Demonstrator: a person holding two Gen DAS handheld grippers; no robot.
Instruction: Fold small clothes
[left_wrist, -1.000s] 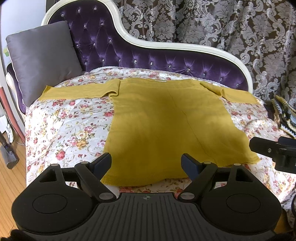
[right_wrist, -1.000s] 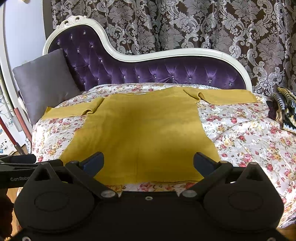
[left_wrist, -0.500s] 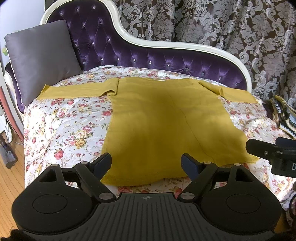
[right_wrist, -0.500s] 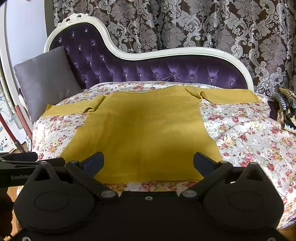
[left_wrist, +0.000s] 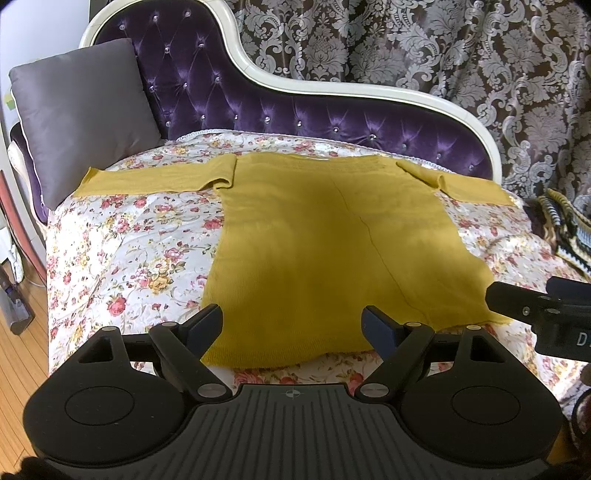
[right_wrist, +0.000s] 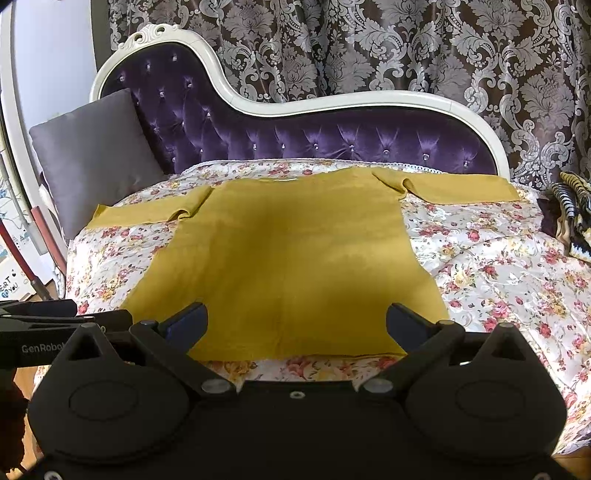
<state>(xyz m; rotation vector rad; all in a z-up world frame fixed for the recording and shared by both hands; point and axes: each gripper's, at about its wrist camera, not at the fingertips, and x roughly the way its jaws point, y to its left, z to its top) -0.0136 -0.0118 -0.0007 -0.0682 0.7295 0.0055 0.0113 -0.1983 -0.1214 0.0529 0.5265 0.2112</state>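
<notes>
Across the floral-quilted bed (left_wrist: 122, 251), a mustard-yellow knit shirt (left_wrist: 317, 251) lies flat, sleeves outspread. Above its near hem, the left gripper (left_wrist: 291, 325) and right gripper (right_wrist: 295, 321) hover, fingers spread, grasping nothing.

A matt mustard knit top (left_wrist: 325, 251) on a floral cloth bedspread (left_wrist: 129, 251); glossy tufted purple velvet headboard (right_wrist: 332, 136); matt black plastic tongs (left_wrist: 291, 325); wood floor (left_wrist: 14, 362).
</notes>
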